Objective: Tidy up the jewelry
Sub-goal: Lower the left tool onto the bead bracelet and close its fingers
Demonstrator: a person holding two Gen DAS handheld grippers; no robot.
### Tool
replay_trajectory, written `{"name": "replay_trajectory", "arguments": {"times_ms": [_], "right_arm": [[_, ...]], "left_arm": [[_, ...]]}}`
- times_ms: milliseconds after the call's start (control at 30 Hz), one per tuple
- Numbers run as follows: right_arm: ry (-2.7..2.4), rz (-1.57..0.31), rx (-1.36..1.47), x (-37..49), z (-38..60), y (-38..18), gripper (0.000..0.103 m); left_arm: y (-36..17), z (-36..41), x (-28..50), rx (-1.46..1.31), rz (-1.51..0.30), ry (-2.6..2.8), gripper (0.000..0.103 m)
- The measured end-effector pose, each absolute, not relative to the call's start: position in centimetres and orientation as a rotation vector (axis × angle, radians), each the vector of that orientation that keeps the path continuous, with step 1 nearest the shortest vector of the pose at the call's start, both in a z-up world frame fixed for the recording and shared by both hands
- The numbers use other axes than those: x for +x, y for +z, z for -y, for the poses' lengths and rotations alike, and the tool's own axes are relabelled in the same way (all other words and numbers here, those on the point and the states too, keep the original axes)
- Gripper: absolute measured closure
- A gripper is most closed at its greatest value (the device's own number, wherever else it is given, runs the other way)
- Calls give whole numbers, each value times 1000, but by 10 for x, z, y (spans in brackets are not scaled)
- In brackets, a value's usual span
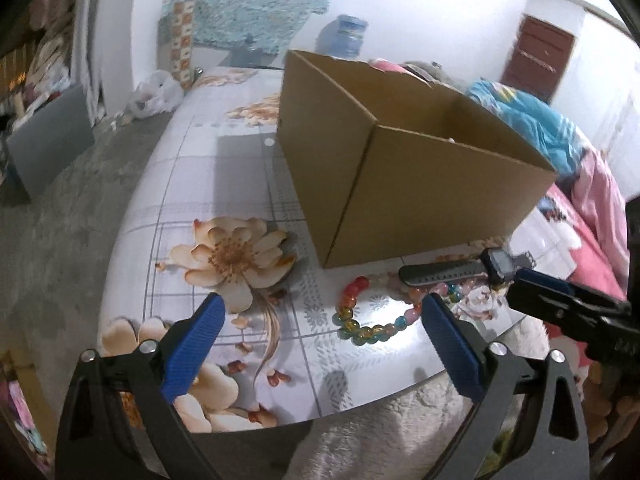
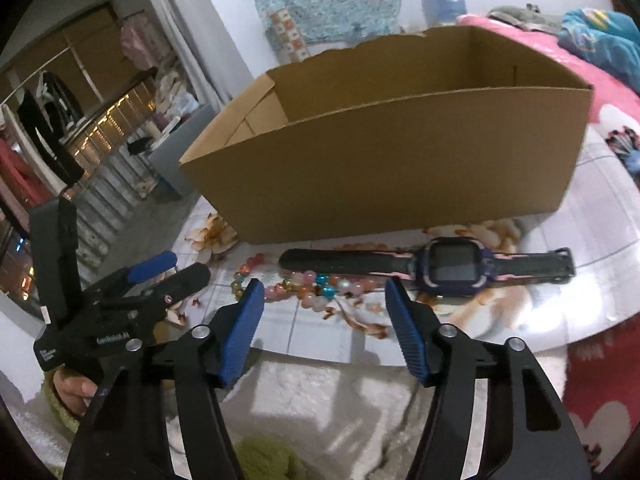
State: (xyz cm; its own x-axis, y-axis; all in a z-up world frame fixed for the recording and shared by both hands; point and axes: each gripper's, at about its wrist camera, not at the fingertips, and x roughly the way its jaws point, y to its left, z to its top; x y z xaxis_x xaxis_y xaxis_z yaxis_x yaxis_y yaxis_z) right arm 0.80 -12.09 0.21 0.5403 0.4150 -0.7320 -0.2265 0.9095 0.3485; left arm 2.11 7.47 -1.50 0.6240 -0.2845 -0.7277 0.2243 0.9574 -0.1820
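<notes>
A multicoloured bead bracelet (image 1: 346,314) lies on the floral tabletop (image 1: 192,184) just in front of an open cardboard box (image 1: 400,168). A dark smartwatch (image 1: 460,271) with a pink-trimmed strap lies beside it, close to the box wall. My left gripper (image 1: 320,308) hovers open over the bracelet, which sits toward its right finger. In the right wrist view the beads (image 2: 320,282) and the watch (image 2: 448,266) lie just beyond my right gripper (image 2: 325,288), which is open with nothing pressed between its pads. The box (image 2: 380,160) looks empty inside.
The two grippers are close together: the right gripper (image 1: 516,284) comes in from the right, and the left gripper (image 2: 190,265) from the left, held by a hand (image 2: 70,388). Fluffy white fabric (image 2: 320,392) lies under the table's near edge. Bedding (image 1: 532,116) is piled behind the box.
</notes>
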Motion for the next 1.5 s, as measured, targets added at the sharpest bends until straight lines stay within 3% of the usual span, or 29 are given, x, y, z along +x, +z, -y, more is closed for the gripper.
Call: {"name": "replay_trajectory", "arguments": {"times_ms": [267, 500, 667, 1167, 1500], "right_arm": [[393, -961, 241, 12, 119, -6, 56], [387, -960, 243, 13, 121, -6, 60], [383, -959, 243, 14, 122, -9, 68], [425, -954, 259, 8, 125, -11, 79], [489, -999, 249, 21, 104, -14, 79]], "left_arm": [[-27, -62, 37, -21, -915, -375, 56], [-40, -42, 48, 110, -960, -390, 71], [-42, -32, 51, 202, -938, -372, 93], [-32, -88, 58, -43, -976, -395, 94], [-44, -104, 46, -119, -1019, -419, 94]]}}
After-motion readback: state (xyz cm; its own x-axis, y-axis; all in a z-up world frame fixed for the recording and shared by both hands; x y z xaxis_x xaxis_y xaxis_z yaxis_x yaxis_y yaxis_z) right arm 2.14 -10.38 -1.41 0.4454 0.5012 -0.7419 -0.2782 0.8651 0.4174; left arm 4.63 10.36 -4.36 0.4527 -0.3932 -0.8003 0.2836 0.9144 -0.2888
